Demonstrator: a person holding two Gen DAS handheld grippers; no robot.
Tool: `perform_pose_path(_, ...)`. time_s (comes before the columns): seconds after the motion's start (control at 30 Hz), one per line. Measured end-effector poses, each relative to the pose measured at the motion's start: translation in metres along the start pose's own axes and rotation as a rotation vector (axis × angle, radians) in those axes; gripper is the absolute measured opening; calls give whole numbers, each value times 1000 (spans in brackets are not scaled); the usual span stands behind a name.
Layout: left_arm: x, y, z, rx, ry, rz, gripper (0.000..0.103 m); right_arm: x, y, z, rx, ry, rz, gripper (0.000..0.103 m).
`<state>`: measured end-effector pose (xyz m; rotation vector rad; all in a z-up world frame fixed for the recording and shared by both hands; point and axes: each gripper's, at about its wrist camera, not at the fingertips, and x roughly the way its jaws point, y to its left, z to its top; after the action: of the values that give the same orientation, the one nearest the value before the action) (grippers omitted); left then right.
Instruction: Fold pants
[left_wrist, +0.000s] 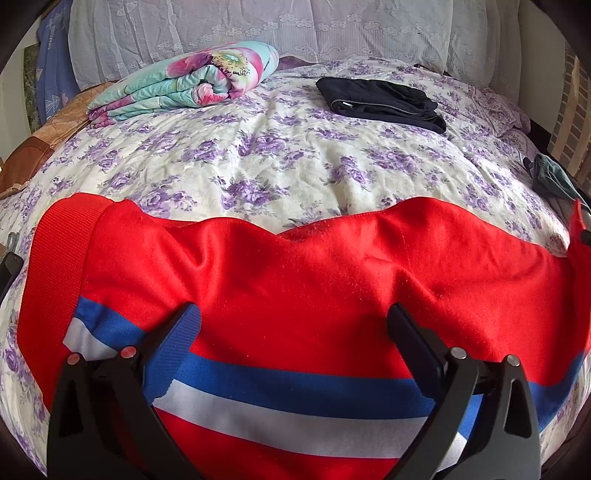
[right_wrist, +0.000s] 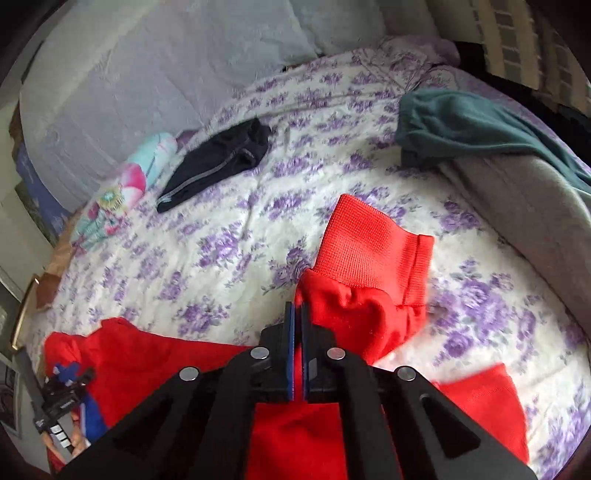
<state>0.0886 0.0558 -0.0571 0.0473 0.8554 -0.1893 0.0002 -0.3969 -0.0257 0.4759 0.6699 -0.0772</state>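
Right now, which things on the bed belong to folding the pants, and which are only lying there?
Belong to the job:
- red pants
- left gripper, fingers apart over the pants
- right gripper, fingers shut on the pants near the cuff

Only lying there:
- folded black garment
- floral quilt
- green garment
- grey cloth

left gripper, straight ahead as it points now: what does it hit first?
Likely the red pants: the open left gripper has them spread right under and ahead of its fingers. Past them lies bare bedsheet. Depth is unclear.
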Motion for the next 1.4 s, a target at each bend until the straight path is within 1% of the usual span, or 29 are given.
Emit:
perform_pose_path(0.07,0,0,-1,1,-1,-5,98,-38,-20,-18,55,-40,-7,3)
perform_pose_path(0.1,0,0,-1,0,-2,-7,98,-48,-34,-30,86,-23,-22,3)
perform_pose_path(0.13,0,1,0,0,-3,-8,98,-54,-48,-42,120,2,-53,4)
perform_pose_path(0.17,0,1,0,0,-2,-7,98,-60,-63,-54,160,10,-117,4)
perform_pose_path(0.2,0,1,0,0,-2,-7,98,-65,-75,-64,196,14,-151,7)
perform_pose_path(0.27,0,1,0,1,-1,-6,98,-73,-90,-76,265,3,-107,7)
perform_pose_path(0.33,0,1,0,2,-1,-5,98,-75,-91,-76,315,-31,-39,7)
perform_pose_path(0.4,0,1,-1,2,-1,-5,98,-71,-85,-67,325,-52,22,7)
perform_pose_path(0.47,0,1,0,1,-2,-7,98,-59,-80,-60,323,-35,65,8)
perform_pose_path(0.5,0,1,0,1,-2,-7,98,-51,-80,-58,341,-12,84,10)
perform_pose_path(0.57,0,1,0,0,-2,-7,98,-36,-79,-60,392,33,120,19)
perform_pose_path(0.6,0,1,0,1,-2,-7,98,-29,-78,-60,409,47,136,29)
perform_pose_path(0.63,0,1,-1,2,-1,-6,98,-24,-74,-60,407,51,146,36)
perform_pose_path(0.7,0,1,-1,2,-1,-5,98,-22,-65,-57,376,42,145,44)
perform_pose_path(0.77,0,1,-1,2,-2,-6,98,-21,-60,-54,344,27,152,44)
perform_pose_path(0.8,0,1,-1,2,-2,-7,98,-19,-58,-53,320,21,148,30)
perform_pose_path(0.83,0,1,-1,1,-2,-7,98,-19,-57,-50,299,17,129,4)
perform_pose_path(0.87,-1,1,-1,1,-2,-9,98,-21,-57,-49,291,7,120,3)
perform_pose_path(0.93,-2,5,-1,-7,-6,-30,98,-36,-50,-45,270,-33,136,3)
perform_pose_path(1.0,-4,11,-1,-33,-17,-69,98,-60,-34,-41,190,-77,148,3)
perform_pose_path(1.07,-5,15,-1,-47,-24,-93,98,-74,-30,-42,143,-74,115,3)
perform_pose_path(1.13,-5,13,-1,-40,-23,-89,98,-63,-46,-54,156,0,49,5)
perform_pose_path(1.17,-5,12,-1,-36,-22,-85,98,-49,-58,-66,175,66,7,6)
perform_pose_path(1.2,-5,12,-1,-34,-21,-84,98,-38,-68,-78,209,122,-1,5)
perform_pose_path(1.23,-4,12,-1,-32,-19,-84,98,-36,-75,-88,255,122,27,5)
perform_pose_path(1.27,-4,12,-1,-31,-17,-84,98,-41,-78,-93,286,96,58,7)
perform_pose_path(1.3,-4,12,-1,-26,-15,-81,98,-46,-78,-93,303,81,81,11)
perform_pose_path(1.33,-3,11,-1,-21,-13,-77,98,-52,-79,-91,321,57,111,22)
perform_pose_path(1.4,-3,10,-2,-13,-11,-68,98,-59,-85,-86,370,25,159,30)
